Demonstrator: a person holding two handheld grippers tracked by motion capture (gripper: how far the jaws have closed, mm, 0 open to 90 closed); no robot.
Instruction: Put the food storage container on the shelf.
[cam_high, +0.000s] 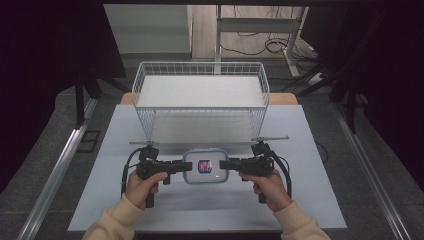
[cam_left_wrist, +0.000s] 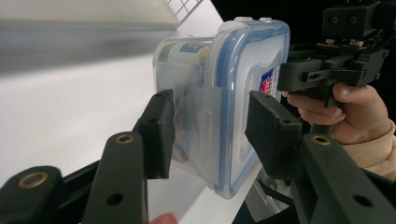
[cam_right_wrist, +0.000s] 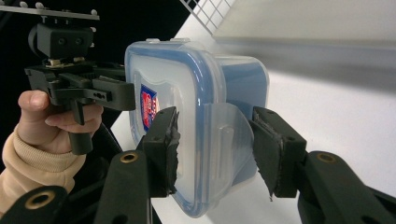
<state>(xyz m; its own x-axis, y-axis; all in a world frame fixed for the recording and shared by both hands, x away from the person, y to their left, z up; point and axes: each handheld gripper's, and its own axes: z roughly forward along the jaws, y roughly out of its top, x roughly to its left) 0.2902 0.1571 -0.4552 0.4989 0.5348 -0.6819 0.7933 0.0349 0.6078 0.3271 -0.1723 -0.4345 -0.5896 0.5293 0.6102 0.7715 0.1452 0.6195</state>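
The clear plastic box with a blue-rimmed lid (cam_high: 204, 166) lies lengthwise between both grippers, left gripper (cam_high: 181, 165) and right gripper (cam_high: 224, 164), each one's fingers clamped on an end clip.

Wire basket (cam_high: 200, 95) blocks far side (near table (cam_high: 310, 200) open).

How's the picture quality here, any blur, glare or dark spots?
High view: dark surroundings, soft glare on the table. Left gripper view: food container sharp, near jaws soft, white background blurred. Right gripper view: wire basket out of focus.
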